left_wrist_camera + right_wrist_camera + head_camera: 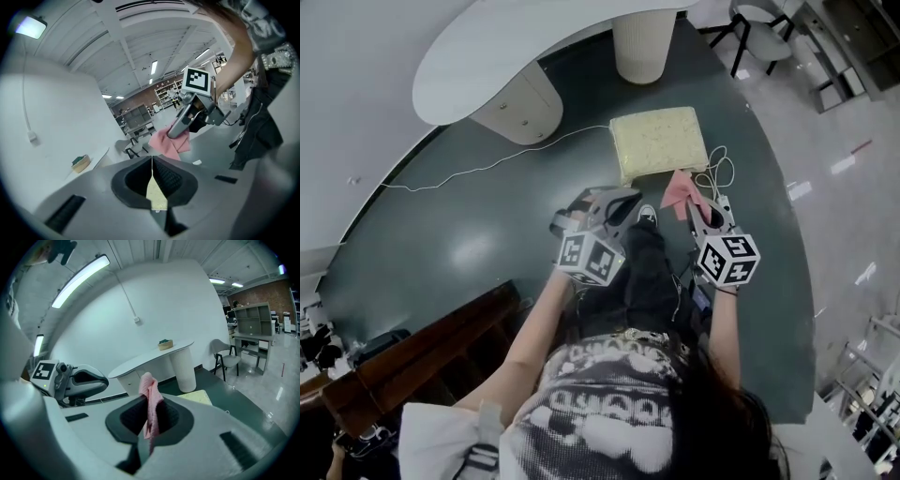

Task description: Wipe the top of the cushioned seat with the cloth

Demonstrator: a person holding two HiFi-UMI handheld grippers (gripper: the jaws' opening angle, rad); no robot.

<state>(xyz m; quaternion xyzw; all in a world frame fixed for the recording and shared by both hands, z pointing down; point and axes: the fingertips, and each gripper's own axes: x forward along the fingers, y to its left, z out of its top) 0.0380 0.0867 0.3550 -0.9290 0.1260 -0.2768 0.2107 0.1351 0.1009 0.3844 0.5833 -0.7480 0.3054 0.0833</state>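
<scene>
Green floor bears the squarish seat just ahead of both tongs, its near edge closest to the right gripper, whose jaws pinch the pink cloth just short of that edge. The left gripper, jaws pressed together on nothing, lies beside it to the left. A forward-and-down reach by the right looks enough: open floor flanks the seat, a table leg stands beyond, and a cable loops at its near right corner.

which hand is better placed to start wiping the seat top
Right: the right hand-held gripper is shut on the pink cloth, near the cushioned seat. The left hand-held gripper is shut and empty.
</scene>
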